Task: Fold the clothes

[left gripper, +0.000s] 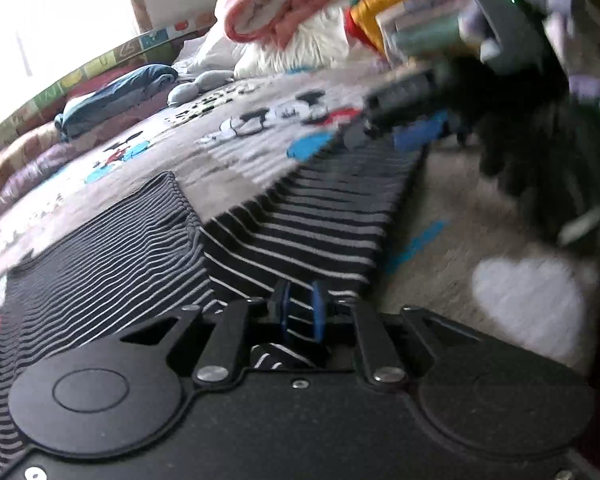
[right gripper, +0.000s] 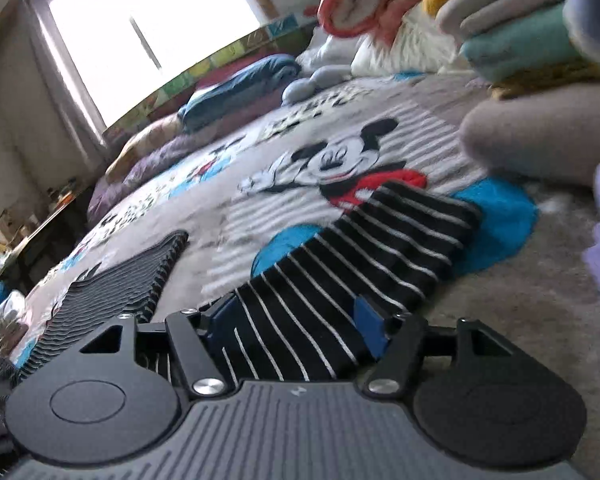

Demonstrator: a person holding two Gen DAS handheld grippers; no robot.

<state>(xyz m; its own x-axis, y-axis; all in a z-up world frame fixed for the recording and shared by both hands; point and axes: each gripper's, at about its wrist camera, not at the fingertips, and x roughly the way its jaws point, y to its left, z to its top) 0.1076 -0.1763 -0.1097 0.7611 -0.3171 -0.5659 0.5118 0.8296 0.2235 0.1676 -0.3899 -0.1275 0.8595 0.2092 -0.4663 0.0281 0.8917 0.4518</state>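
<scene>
Daylit bedroom, bright window (right gripper: 140, 32) behind a bed spread with a cartoon-mouse blanket (right gripper: 340, 160). Spread flat on that blanket, toward its near edge: a black striped garment (left gripper: 112, 248) with thin white stripes, one sleeve (right gripper: 380, 248) stretched out over the blanket's blue patch. Left gripper (left gripper: 299, 312) low over the garment, blue pads nearly together and pinching a fold of the striped cloth. Right gripper (right gripper: 296, 320) with blue pads set wide apart, the sleeve running up between them; no squeeze visible on the cloth. From the left wrist camera, the other tool a dark, motion-blurred mass at the sleeve's far end, detail lost. Along the blanket's far edge: a rolled blue cloth (left gripper: 120, 96) beside a small grey plush (left gripper: 196, 86). At the far right corner: a stack of folded textiles (right gripper: 500, 24) in pink, white, yellow and teal.
</scene>
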